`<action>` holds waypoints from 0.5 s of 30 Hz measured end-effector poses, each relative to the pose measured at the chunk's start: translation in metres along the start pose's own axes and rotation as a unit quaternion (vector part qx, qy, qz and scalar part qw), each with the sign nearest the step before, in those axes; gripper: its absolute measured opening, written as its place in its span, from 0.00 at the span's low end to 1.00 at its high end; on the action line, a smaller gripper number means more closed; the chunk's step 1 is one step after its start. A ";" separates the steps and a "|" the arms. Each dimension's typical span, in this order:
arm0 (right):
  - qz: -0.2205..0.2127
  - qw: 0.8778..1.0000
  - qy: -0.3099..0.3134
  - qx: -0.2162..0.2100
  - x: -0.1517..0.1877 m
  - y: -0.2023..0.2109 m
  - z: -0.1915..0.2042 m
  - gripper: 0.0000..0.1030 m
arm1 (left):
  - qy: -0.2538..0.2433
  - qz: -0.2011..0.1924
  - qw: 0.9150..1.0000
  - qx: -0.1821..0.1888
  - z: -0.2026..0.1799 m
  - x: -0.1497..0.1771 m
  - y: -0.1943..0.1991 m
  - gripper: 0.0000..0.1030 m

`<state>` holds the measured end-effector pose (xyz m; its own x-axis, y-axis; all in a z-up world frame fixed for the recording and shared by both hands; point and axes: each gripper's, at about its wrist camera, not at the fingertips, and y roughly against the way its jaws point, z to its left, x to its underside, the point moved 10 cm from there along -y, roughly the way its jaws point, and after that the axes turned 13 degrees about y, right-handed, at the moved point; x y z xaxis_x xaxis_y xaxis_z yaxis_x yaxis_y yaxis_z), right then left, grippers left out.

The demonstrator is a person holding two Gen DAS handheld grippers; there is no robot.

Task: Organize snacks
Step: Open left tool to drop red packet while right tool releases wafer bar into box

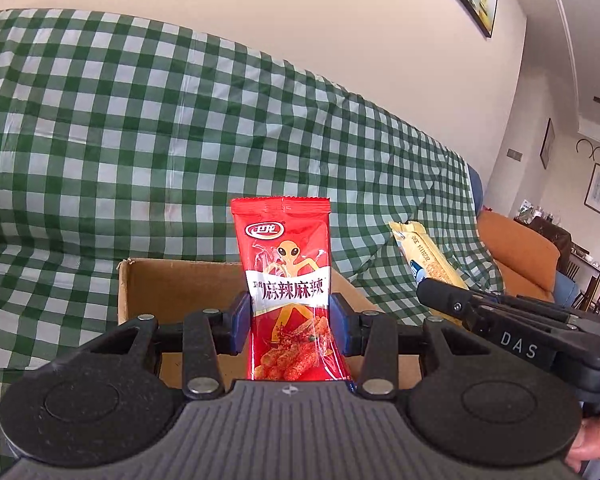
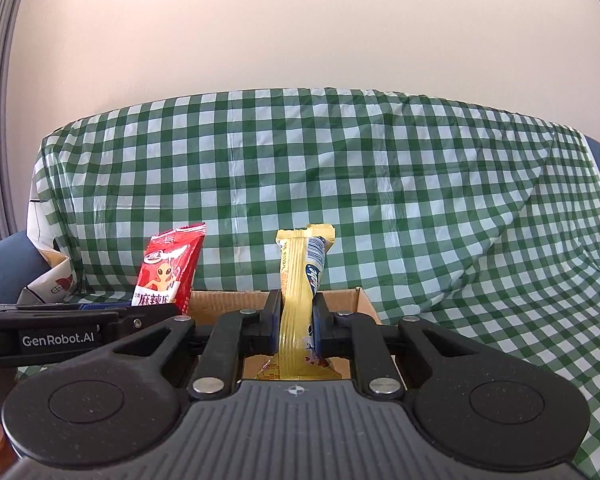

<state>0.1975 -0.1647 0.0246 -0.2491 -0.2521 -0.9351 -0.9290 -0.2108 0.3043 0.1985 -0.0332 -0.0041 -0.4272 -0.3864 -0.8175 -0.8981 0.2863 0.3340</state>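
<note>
- Jaws: left gripper (image 1: 290, 320) clamps red snack packet (image 1: 286, 280); right gripper (image 2: 296, 320) pinches yellow snack bar (image 2: 300, 280).
- Both 2 snacks upright above cardboard box (image 2: 364, 304), likely for dropping in.
- Box sits on checkered cloth (image 2: 340, 168).

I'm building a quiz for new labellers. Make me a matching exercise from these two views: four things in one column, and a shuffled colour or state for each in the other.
Things:
1. red snack packet
2. yellow snack bar
3. cardboard box
4. cloth

States:
A. green and white checks, draped over the sofa
B. held upright in the left gripper
C. brown, open at the top
D. pinched in the right gripper

Pairs: 1-B, 2-D, 3-C, 4-A
</note>
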 end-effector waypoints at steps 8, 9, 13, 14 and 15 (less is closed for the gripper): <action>0.017 1.000 -0.016 0.019 0.006 -0.004 -0.008 0.43 | 0.002 -0.006 1.000 0.023 -0.007 -0.003 0.005 0.67; 0.013 0.999 -0.022 0.025 0.005 -0.002 -0.011 0.50 | -0.002 -0.012 1.000 0.025 -0.009 -0.005 0.008 0.69; 0.011 0.999 -0.041 0.034 0.006 0.007 -0.015 0.72 | -0.031 -0.029 0.999 0.020 -0.013 -0.003 0.020 0.78; 0.012 0.998 -0.043 0.034 0.006 0.009 -0.015 0.75 | -0.039 -0.033 0.999 0.015 -0.013 -0.001 0.024 0.78; 0.011 0.998 -0.044 0.032 0.007 0.011 -0.014 0.78 | -0.046 -0.035 0.998 0.008 -0.012 0.002 0.028 0.80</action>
<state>0.1896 -0.1823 0.0244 -0.2908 -0.1715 -0.9413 -0.9379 -0.1435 0.3159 0.1714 -0.0371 0.0091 -0.3521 -0.3246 -0.8779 -0.9230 0.2759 0.2682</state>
